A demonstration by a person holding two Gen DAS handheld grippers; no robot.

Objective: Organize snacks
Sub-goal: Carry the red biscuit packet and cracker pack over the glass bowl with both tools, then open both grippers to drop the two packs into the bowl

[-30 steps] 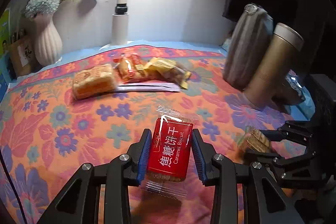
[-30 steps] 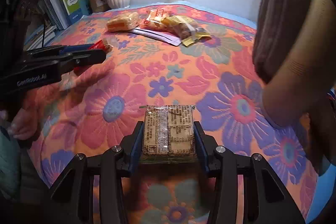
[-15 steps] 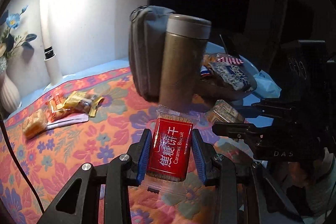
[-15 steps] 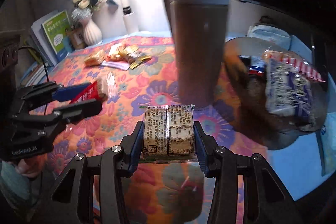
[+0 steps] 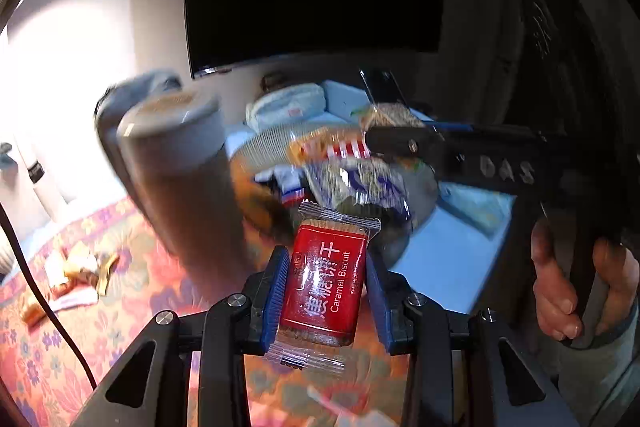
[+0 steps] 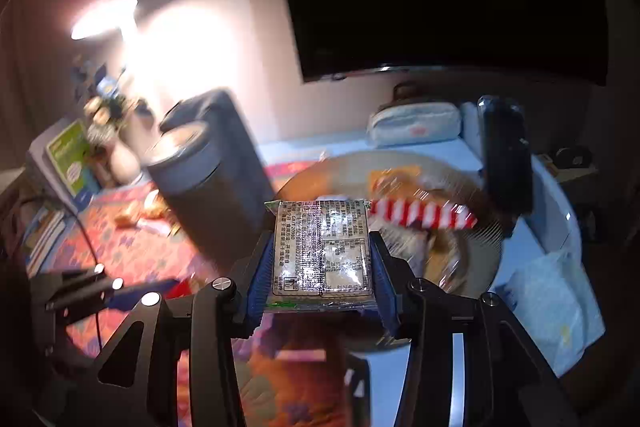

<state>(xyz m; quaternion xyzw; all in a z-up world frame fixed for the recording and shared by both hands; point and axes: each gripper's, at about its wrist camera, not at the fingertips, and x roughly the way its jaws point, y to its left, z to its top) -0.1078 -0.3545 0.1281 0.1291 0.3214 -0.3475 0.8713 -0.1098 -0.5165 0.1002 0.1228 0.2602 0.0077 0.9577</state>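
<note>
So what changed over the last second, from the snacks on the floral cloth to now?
Both grippers swung away from the floral cloth toward the snack bowl. Unchanged: left gripper grips the red caramel biscuit, right gripper its printed snack packet; nothing released.
</note>
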